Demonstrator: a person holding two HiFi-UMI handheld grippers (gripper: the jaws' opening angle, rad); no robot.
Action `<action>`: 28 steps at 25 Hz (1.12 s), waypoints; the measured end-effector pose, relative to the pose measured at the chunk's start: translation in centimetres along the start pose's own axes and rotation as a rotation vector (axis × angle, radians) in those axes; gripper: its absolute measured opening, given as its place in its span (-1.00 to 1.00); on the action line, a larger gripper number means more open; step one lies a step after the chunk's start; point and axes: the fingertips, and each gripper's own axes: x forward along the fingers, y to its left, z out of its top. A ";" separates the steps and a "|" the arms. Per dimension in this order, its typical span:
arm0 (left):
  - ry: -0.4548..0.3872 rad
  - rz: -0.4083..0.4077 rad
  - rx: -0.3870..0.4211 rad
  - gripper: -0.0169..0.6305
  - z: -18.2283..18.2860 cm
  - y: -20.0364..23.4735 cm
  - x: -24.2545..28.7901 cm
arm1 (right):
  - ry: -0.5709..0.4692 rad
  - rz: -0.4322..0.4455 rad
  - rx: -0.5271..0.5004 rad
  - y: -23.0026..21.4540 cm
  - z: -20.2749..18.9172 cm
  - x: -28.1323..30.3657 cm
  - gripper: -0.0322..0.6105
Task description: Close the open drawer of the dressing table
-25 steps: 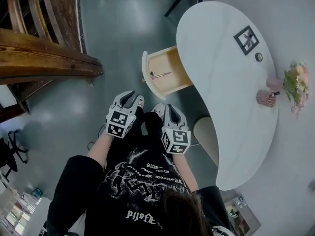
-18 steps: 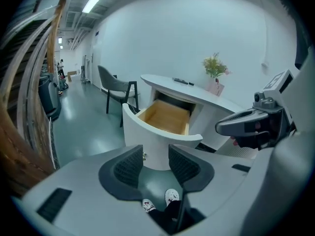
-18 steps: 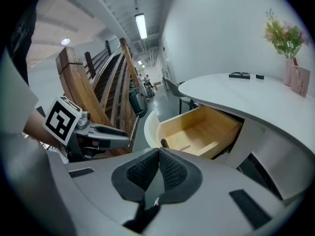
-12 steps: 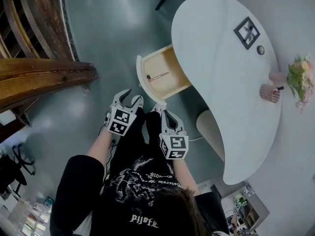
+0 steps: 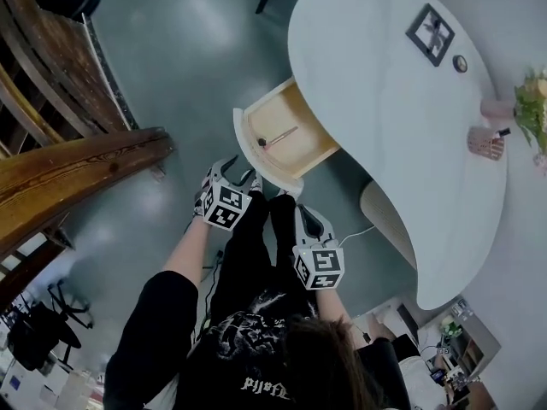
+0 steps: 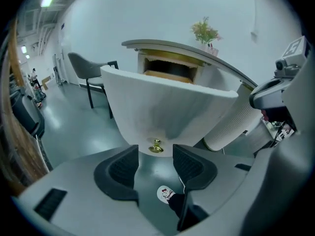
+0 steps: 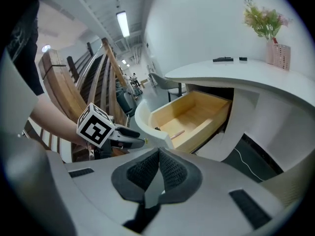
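Left gripper (image 5: 232,171): jaws apart, have just been opening. Nothing is clamped. Small brass-coloured knob (image 6: 156,145) sits in line with the gap at tip level, with the pads off it.
Right gripper (image 5: 301,213): jaws together, nothing between them. It hangs behind and right of the left gripper.

Drawer (image 5: 286,135) of the dressing table (image 5: 385,75) is pulled out, its front panel right ahead of the left tips. From the right gripper it lies ahead with the open box in plain sight.
Contents: one slim stick-like item (image 5: 278,135) on the drawer bottom near the front; can't tell what it is.
On the tabletop, well beyond both grippers, is a pink grid-patterned cup (image 5: 487,143) with something dark poking out. Flowers (image 5: 534,92) are next to it.

Materials:
- drawer box: pale bare wood, flat sides
- drawer front: white, matte, curved outward
- tabletop: white, smooth, rounded kidney shape
- table pedestal (image 6: 231,127): white fluted cylinder, right of the left gripper
- jaw pads: dark, ribbed
- floor (image 5: 188,75): grey-green, glossy
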 end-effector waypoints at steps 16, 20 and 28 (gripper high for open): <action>0.014 0.013 0.001 -0.31 -0.3 1.0 3.4 | -0.022 -0.073 0.099 -1.1 -0.6 0.1 -0.82; 0.023 -0.006 0.059 -0.36 -0.1 0.9 3.7 | -0.042 -0.074 0.114 -1.2 -0.1 0.2 -0.82; 0.067 -0.070 0.063 -0.57 -0.3 -0.2 4.2 | -0.022 -0.100 0.135 -1.9 -1.3 -0.1 -0.82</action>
